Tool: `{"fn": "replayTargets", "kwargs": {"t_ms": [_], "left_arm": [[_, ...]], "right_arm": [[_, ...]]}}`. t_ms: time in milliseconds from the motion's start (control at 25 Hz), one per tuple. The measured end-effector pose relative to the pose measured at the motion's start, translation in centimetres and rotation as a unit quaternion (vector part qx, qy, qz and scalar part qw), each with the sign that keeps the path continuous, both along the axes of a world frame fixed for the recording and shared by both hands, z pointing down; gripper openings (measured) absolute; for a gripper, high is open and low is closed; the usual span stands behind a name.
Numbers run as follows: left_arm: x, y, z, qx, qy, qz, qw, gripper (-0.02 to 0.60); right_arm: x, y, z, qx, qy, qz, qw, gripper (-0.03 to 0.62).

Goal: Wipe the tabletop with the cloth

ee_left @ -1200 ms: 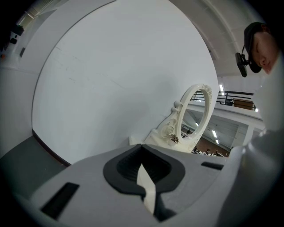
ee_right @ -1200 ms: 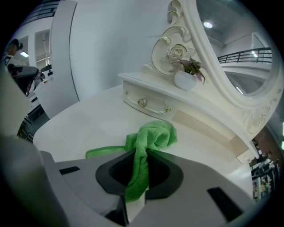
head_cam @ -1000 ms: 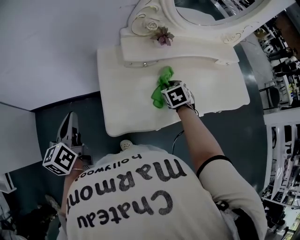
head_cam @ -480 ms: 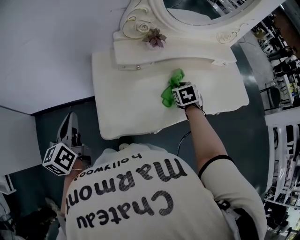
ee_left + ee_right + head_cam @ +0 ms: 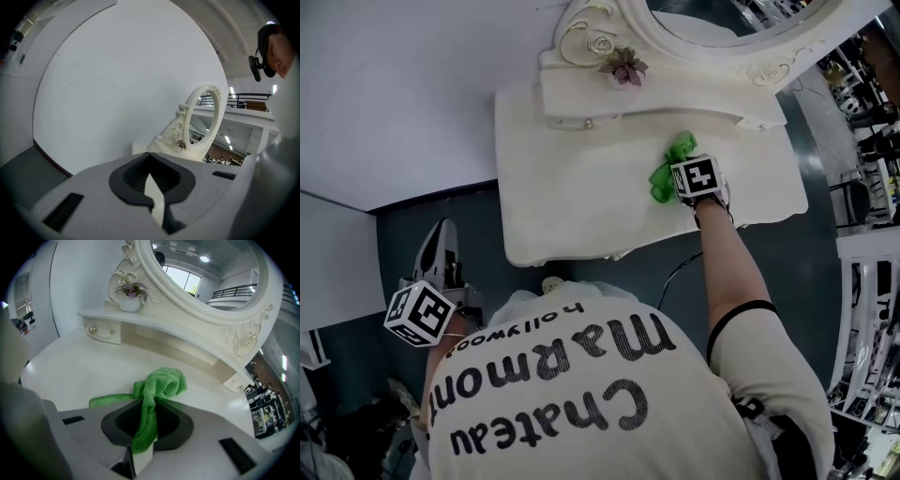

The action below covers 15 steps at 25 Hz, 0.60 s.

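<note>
— White wood takes up most of what is seen?
— Yes. A white dressing table is spread across the 12 o'clock part of the head view. An oval mirror is mounted along its far edge, against a pale wall. The near half of that view is filled by the person's printed shirt.
— Where is the cloth found?
— The green cloth is bunched on the tabletop toward 1 o'clock, just in front of the shelf under the mirror. A fold of it is clamped between the jaws of the right gripper. The rest is heaped on the wood at 12 o'clock ahead of the jaws, with a flat tail laid out toward 9 o'clock.
— And the other gripper?
— The left gripper is held off the table at 8 o'clock in the head view, over the dark floor. Its jaws are pressed together with nothing between them, and it is pointed up at the wall and mirror.
— Anything smaller?
— A small potted plant is set on the shelf, at 11 o'clock from the cloth.
</note>
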State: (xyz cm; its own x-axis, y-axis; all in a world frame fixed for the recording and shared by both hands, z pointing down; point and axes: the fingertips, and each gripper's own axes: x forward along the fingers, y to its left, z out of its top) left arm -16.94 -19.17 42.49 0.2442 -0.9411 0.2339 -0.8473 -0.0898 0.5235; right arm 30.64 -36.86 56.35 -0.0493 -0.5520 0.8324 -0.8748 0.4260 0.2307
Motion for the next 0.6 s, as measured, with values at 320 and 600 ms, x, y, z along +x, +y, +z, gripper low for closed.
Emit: {"fn": "replayTargets", "kwargs": {"t_ms": [320, 600], "left_arm": [[-2.2, 2.9, -0.2, -0.004, -0.012, -0.015, 0.9998, 0.008], [-5.7, 6.3, 0.1, -0.006, -0.002, -0.049, 0.9988, 0.008]], "right_arm": [[-3.0, -0.9, -4.6, 0.052, -0.131, 0.021, 0.99, 0.066], [-22.9, 3.4, -14.5, 0.112, -0.279, -0.178, 0.937, 0.066]]}}
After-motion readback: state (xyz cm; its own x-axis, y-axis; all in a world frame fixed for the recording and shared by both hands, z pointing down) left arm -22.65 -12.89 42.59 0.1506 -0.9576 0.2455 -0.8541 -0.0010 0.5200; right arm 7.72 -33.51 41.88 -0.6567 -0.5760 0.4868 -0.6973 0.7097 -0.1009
